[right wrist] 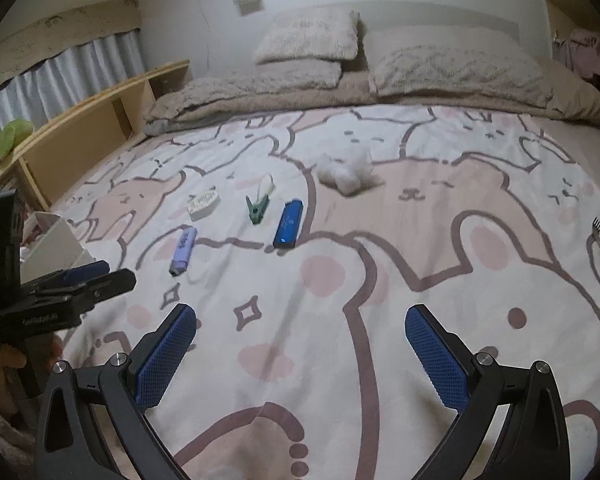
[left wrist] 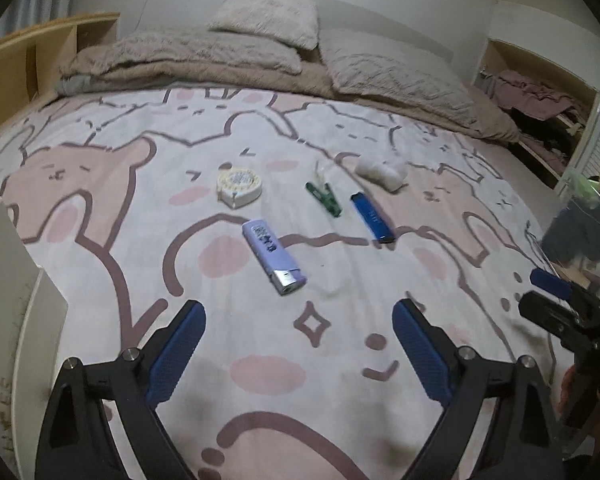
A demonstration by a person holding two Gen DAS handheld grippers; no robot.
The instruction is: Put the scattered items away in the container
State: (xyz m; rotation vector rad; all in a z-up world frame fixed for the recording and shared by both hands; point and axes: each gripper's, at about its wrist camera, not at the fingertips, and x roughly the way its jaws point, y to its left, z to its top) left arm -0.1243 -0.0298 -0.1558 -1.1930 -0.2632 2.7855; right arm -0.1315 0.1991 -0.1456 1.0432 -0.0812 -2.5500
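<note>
Several small items lie on the cartoon-print bedspread (left wrist: 100, 184): a purple lighter (left wrist: 274, 256), a blue lighter (left wrist: 372, 218), a green clothespin (left wrist: 325, 196), a round white tape measure (left wrist: 239, 186) and a white fluffy wad (left wrist: 382, 172). My left gripper (left wrist: 300, 308) is open and empty, and the purple lighter lies just beyond its fingertips. My right gripper (right wrist: 300, 312) is open over bare bedspread, with the blue lighter (right wrist: 288, 224) farther ahead. A white box (right wrist: 56, 246) stands at the bed's left edge. A clear container (left wrist: 580, 236) stands at the right edge.
Pillows (left wrist: 268, 16) and a folded beige blanket (left wrist: 188, 60) fill the head of the bed. A wooden shelf (right wrist: 100, 120) runs along the left side. A small comb (right wrist: 598, 226) lies near the right edge. A hand (right wrist: 4, 360) holds the left gripper (right wrist: 108, 274).
</note>
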